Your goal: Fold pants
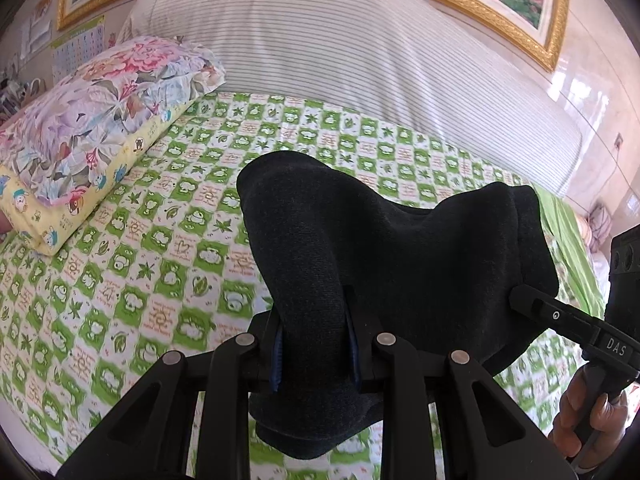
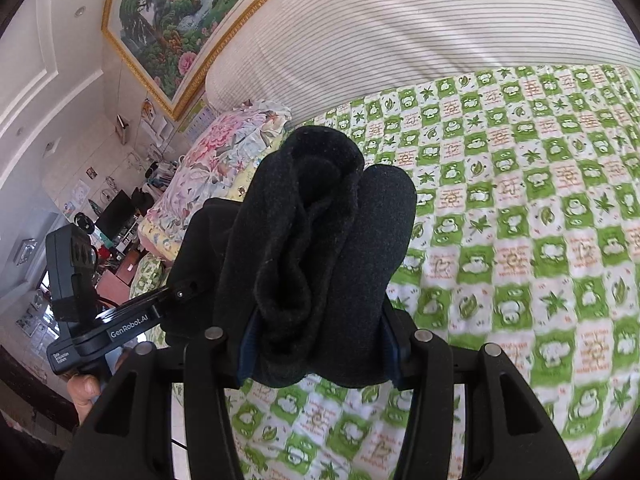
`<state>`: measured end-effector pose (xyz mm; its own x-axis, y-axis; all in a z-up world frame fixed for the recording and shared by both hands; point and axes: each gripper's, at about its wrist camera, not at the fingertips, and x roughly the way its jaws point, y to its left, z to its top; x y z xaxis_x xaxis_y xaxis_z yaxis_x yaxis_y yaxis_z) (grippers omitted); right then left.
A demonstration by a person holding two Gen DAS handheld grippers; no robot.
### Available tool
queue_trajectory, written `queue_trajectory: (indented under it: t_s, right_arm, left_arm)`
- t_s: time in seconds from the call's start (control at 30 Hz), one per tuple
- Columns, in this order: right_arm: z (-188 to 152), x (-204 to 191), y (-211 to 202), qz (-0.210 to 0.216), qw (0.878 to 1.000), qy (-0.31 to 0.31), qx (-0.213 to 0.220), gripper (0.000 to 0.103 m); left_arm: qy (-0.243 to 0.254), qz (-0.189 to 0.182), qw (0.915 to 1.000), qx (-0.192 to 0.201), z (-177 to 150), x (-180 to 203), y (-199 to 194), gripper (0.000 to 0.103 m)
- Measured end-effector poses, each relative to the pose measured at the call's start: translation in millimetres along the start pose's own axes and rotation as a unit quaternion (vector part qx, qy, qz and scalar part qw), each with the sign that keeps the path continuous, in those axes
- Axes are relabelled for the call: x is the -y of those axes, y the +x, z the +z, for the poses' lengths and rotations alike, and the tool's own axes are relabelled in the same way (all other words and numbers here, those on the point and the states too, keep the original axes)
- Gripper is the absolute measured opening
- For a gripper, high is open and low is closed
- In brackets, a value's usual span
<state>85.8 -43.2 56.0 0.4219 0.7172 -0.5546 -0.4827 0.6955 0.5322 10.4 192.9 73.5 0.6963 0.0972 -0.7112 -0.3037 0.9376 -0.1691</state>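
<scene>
Green-checked bed [image 1: 168, 240], floral pillow [image 1: 100, 120], striped bolster [image 1: 340, 60]

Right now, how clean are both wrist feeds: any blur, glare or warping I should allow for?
Left wrist view: heavy fisheye bending at the edges, glare on the shiny wall, green checked sheet slightly smeared, black pants sharp. Right wrist view: same warping, sheet softly blurred, pants so dark that folds barely show.

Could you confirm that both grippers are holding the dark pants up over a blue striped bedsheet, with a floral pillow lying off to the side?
Not quite: the bedsheet is a green and white check, as both wrist views show. The rest holds: the left gripper and right gripper each clamp the dark pants, and the floral pillow lies aside.
</scene>
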Motion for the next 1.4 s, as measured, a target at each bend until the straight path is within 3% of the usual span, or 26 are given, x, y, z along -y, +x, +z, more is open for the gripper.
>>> queue_trajectory:
  t_s: [0.7,1.2,1.4]
  right_arm:
    - [49.7,36.7,76.3,0.004,0.999,0.004,-0.04,0.051]
    - [46.5,58.7,107.7,0.002,0.997,0.019,-0.073,0.052]
    - [47.2,68.0,114.9,-0.008,0.996,0.023,-0.086,0.059]
  left_arm:
    - [-0.017,0.025,0.9994,-0.017,35.6,-18.9,67.3,0.024]
    - [-0.021,0.022,0.9988,-0.039,27.5,-31.1,93.7,0.024]
    - [-0.024,0.012,0.9986,-0.047,22.8,-35.4,101.1,0.027]
